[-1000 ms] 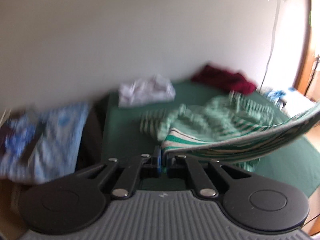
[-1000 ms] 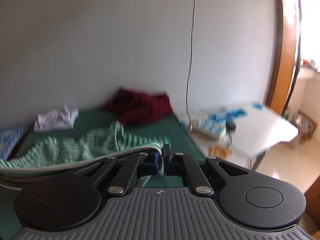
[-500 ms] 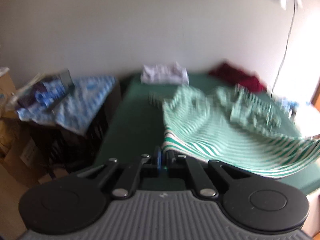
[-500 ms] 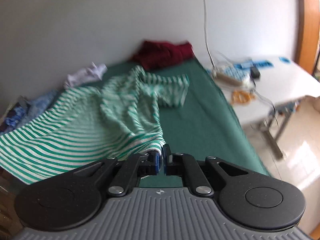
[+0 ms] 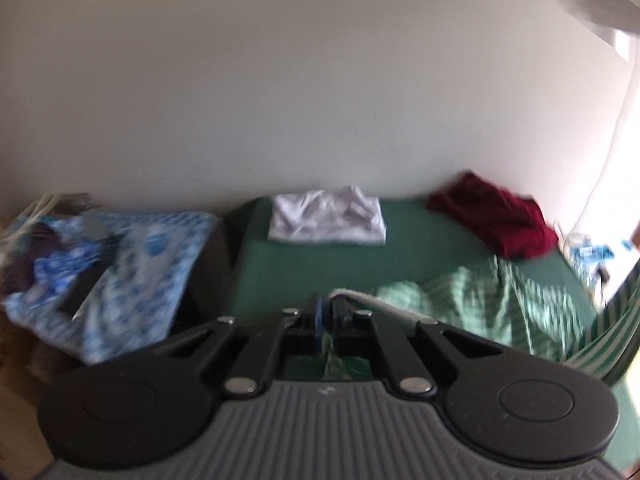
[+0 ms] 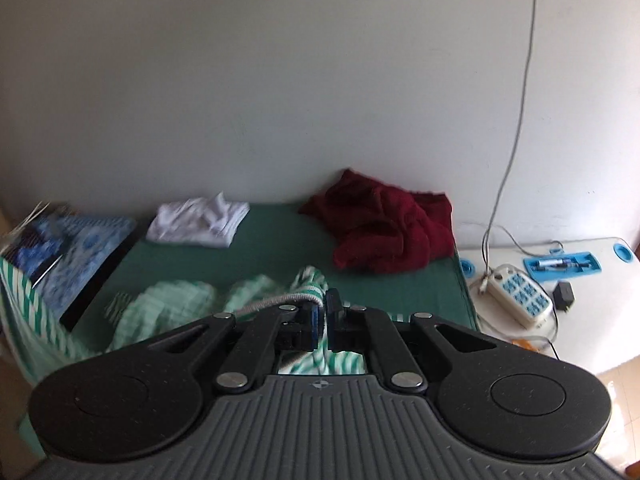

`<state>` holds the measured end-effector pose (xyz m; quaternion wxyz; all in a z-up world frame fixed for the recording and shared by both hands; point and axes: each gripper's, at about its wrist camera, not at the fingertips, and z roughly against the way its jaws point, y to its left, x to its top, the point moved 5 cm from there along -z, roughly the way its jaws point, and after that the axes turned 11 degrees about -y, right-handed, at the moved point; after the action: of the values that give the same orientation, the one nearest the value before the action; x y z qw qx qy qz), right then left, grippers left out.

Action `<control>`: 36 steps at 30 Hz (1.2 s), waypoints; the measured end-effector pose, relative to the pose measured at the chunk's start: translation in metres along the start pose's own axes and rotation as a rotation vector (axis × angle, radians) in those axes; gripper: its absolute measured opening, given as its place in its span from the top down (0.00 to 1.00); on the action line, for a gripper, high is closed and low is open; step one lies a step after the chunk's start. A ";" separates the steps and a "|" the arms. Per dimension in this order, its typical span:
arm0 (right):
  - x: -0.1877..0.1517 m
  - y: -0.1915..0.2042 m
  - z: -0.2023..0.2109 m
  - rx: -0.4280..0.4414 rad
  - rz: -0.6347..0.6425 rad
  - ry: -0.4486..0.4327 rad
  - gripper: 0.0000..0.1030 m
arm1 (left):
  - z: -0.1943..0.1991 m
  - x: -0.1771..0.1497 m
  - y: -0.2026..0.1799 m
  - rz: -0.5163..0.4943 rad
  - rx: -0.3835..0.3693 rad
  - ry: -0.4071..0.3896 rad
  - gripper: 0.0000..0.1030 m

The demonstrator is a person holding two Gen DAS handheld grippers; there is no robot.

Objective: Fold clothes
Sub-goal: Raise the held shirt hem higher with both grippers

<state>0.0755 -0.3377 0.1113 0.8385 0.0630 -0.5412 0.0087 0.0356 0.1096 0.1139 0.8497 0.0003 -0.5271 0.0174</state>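
both grippers clamped on the striped shirt's hem: left gripper (image 5: 327,316) on one end, right gripper (image 6: 322,317) on the other. striped shirt (image 6: 180,304) hangs slack between them, its body bunched on the green table's (image 6: 280,240) near half, hem running left-right.

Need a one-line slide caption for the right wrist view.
Right gripper shut on the hem of a green striped shirt over a green table, white and maroon garments behind.
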 end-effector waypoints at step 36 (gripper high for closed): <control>-0.025 -0.057 0.058 -0.212 -0.056 -0.160 0.99 | -0.185 -0.098 -0.147 -0.559 -0.438 -0.058 0.42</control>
<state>0.0169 -0.3995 0.1066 0.7946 -0.0104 -0.6022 -0.0772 0.1622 -0.0370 -0.0534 0.7862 -0.0372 -0.5216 -0.3294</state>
